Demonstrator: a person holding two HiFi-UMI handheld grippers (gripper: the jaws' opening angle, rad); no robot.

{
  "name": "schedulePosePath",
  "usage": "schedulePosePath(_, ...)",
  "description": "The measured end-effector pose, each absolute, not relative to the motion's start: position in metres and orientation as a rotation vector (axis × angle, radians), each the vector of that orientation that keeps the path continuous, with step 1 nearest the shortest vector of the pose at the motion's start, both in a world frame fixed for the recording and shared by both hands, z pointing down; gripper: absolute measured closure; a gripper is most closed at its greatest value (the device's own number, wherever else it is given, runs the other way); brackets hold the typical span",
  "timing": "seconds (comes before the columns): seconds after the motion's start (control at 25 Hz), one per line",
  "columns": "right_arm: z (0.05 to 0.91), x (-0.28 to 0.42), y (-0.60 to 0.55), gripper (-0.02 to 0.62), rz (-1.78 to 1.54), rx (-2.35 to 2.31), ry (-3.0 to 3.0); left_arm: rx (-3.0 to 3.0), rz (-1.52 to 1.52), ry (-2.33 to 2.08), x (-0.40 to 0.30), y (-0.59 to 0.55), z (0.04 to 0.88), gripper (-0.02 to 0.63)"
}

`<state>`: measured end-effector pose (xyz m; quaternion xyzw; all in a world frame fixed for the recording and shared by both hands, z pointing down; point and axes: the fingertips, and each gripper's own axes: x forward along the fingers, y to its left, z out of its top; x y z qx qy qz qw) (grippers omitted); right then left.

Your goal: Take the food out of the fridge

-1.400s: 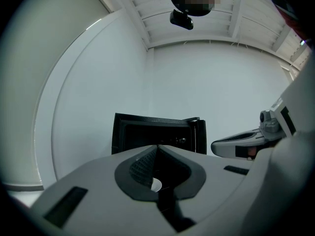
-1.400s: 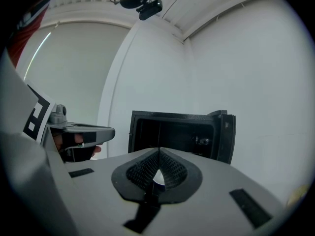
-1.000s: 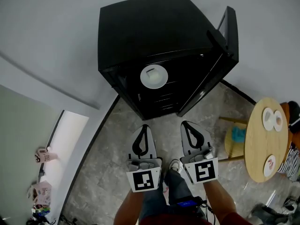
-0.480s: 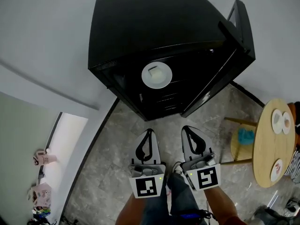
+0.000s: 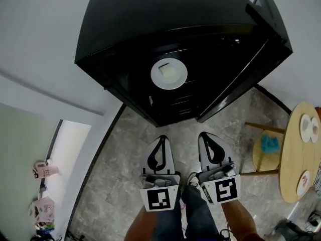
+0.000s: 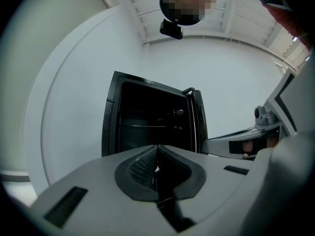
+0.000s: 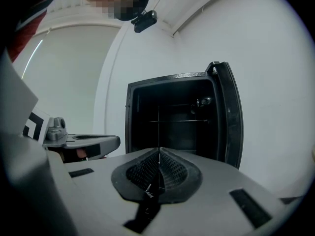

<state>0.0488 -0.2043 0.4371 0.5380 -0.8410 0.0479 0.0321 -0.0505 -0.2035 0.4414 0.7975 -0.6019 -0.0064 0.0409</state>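
A black fridge (image 5: pixel 165 29) stands with its door (image 5: pixel 273 29) swung open to the right. On a shelf inside lies a white plate (image 5: pixel 169 73) with a pale piece of food (image 5: pixel 169 72) on it. My left gripper (image 5: pixel 161 138) and right gripper (image 5: pixel 206 135) hang side by side over the floor, in front of the fridge and apart from it. Both are shut with nothing between the pads. The left gripper view shows the left gripper (image 6: pixel 156 150) level before the dark fridge (image 6: pixel 147 122). In the right gripper view, the right gripper (image 7: pixel 159 152) faces the fridge (image 7: pixel 177 117) and its wire shelves.
A round wooden table (image 5: pixel 296 159) with small white plates (image 5: pixel 307 127) stands at the right, a stool (image 5: pixel 268 149) with a blue thing beside it. White walls flank the fridge. A pale ledge (image 5: pixel 65 164) with pink items runs along the left. My legs are below the grippers.
The fridge has grown larger and closer in the head view, and the plate shows more plainly. Both grippers sit slightly lower in the picture, still side by side and shut.
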Motion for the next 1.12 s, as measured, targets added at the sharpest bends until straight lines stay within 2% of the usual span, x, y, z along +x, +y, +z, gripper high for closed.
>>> schedulePosePath(1.12,0.519,0.050,-0.218,0.574,0.097,1.630,-2.566,2.376,-0.016,-1.932,-0.059,-0.217,0.529,0.593)
